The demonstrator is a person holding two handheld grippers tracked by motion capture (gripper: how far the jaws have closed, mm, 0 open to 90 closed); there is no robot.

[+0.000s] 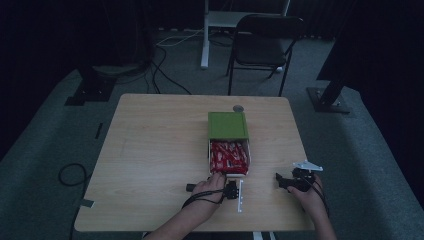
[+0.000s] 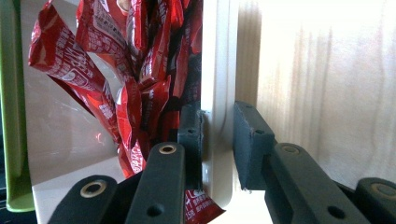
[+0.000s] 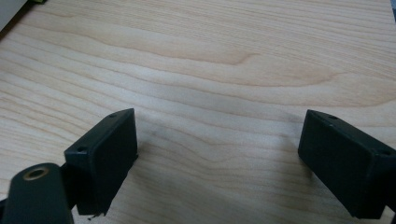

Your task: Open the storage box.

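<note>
Currently left gripper (image 2: pixel 217 144) clamps the white cardboard drawer's front wall (image 2: pixel 218 93), red packets (image 2: pixel 140 60) inside; right gripper (image 3: pixel 217 163) gapes over the wooden table (image 3: pixel 233 70).

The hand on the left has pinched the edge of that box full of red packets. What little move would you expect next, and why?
Probably a gentle pull toward the person. The left gripper is clamped on the white drawer's front wall, the red packets show only partly past the green sleeve, and the right gripper rests open on the table.
</note>
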